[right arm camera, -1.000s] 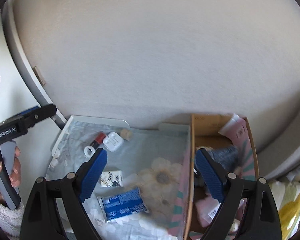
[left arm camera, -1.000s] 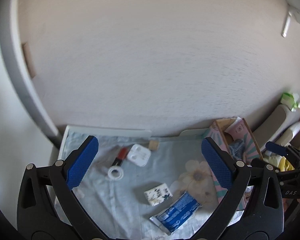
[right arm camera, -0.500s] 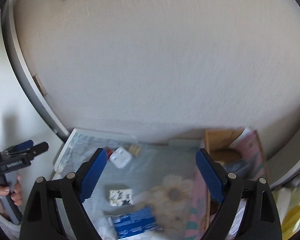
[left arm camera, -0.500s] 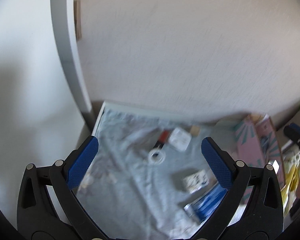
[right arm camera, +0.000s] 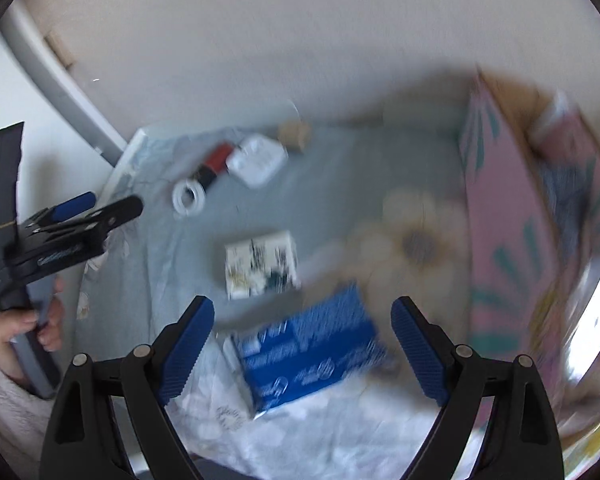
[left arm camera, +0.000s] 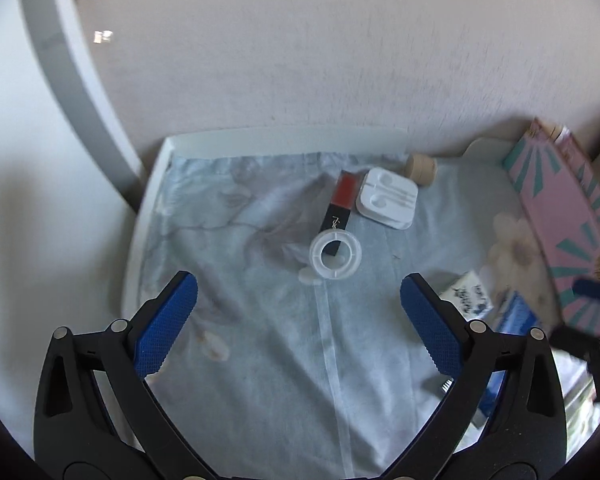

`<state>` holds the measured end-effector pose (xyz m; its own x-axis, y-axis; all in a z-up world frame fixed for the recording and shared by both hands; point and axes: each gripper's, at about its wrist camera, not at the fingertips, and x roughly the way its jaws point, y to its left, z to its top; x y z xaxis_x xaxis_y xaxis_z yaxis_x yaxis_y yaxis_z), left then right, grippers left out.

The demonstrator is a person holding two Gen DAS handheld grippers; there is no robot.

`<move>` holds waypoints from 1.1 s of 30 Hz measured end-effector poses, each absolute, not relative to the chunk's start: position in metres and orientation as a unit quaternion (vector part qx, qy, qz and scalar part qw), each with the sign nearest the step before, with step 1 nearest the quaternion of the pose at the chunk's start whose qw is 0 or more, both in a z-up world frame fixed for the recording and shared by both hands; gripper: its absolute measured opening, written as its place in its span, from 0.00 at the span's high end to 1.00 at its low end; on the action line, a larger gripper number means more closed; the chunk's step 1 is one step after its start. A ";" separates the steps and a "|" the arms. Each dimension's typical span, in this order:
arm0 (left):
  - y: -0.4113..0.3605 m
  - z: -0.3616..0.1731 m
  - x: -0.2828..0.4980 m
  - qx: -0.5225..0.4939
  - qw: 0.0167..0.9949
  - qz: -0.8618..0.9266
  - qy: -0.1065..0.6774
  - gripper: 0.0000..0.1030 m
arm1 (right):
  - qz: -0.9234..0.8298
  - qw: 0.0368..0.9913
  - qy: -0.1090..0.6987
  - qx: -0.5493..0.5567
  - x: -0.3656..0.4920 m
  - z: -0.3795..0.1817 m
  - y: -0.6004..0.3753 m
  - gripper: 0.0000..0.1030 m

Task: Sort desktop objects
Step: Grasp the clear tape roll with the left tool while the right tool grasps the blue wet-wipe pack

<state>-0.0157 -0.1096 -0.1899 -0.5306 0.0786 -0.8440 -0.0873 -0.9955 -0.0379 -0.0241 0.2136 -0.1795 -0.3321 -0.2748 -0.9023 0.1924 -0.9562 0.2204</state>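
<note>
On a pale blue floral cloth lie a clear plastic ring [left arm camera: 335, 255], a red and black lipstick [left arm camera: 341, 203], a white earphone case [left arm camera: 389, 197] and a small beige cylinder [left arm camera: 421, 168]. My left gripper [left arm camera: 299, 294] hangs open above the cloth, just short of the ring, nothing between its fingers. In the blurred right wrist view, my right gripper [right arm camera: 302, 319] is open over a blue packet [right arm camera: 308, 354]. A small white patterned box [right arm camera: 261, 264] lies beyond the packet. The left gripper [right arm camera: 100, 210] shows at that view's left edge, held by a hand [right arm camera: 40, 326].
A pink box with teal stripes [right arm camera: 508, 216], open at the top and holding several items, stands at the right of the cloth. A textured wall rises behind the white table edge [left arm camera: 284, 138]. A grey curved frame [left arm camera: 68, 80] runs up on the left.
Both grippers have come down toward the cloth and tilted lower. The ring and lipstick now sit larger and centred in the left view; the blue packet lies between the right fingers' line.
</note>
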 end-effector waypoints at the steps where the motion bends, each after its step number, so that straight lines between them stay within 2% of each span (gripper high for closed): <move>1: -0.107 -0.195 -0.019 -0.481 0.049 0.875 0.006 0.02 | -0.813 0.126 -0.056 0.566 -0.017 -0.184 0.215 0.14; 7: -0.094 -0.225 -0.043 -0.482 0.035 0.876 0.002 0.03 | -0.806 0.031 -0.114 0.580 0.005 -0.205 0.212 0.14; 10: -0.086 -0.240 -0.049 -0.487 0.022 0.873 0.013 0.09 | -0.807 -0.001 -0.135 0.575 0.001 -0.210 0.210 0.14; 14: -0.082 -0.255 -0.050 -0.491 0.012 0.871 0.012 0.11 | -0.796 -0.040 -0.176 0.578 -0.008 -0.218 0.207 0.14; 18: -0.082 -0.261 -0.050 -0.488 0.006 0.873 0.001 0.11 | -0.783 -0.086 -0.190 0.585 -0.018 -0.227 0.199 0.14; 20: -0.082 -0.263 -0.051 -0.486 0.000 0.874 -0.002 0.14 | -0.785 -0.113 -0.177 0.583 -0.023 -0.229 0.195 0.14; 23: -0.084 -0.264 -0.053 -0.485 0.000 0.874 -0.008 0.24 | -0.781 -0.131 -0.162 0.588 -0.027 -0.236 0.193 0.14; 26: -0.083 -0.261 -0.053 -0.480 0.005 0.877 -0.004 0.42 | -0.781 -0.119 -0.161 0.592 -0.027 -0.243 0.197 0.15; 28: -0.084 -0.258 -0.053 -0.479 0.008 0.878 -0.002 0.59 | -0.790 -0.113 -0.139 0.587 -0.026 -0.241 0.198 0.24; 29: -0.084 -0.258 -0.052 -0.479 0.009 0.878 -0.002 0.63 | -0.794 -0.109 -0.124 0.585 -0.027 -0.241 0.197 0.33; 33: -0.087 -0.257 -0.050 -0.479 0.009 0.878 0.000 0.63 | -0.809 -0.076 -0.105 0.573 -0.027 -0.241 0.202 0.36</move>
<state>-0.0504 -0.0866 -0.2568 -0.5412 0.0154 -0.8408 -0.0157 -0.9998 -0.0082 -0.0269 0.2018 -0.2408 -0.3323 0.0025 -0.9432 -0.2428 -0.9665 0.0830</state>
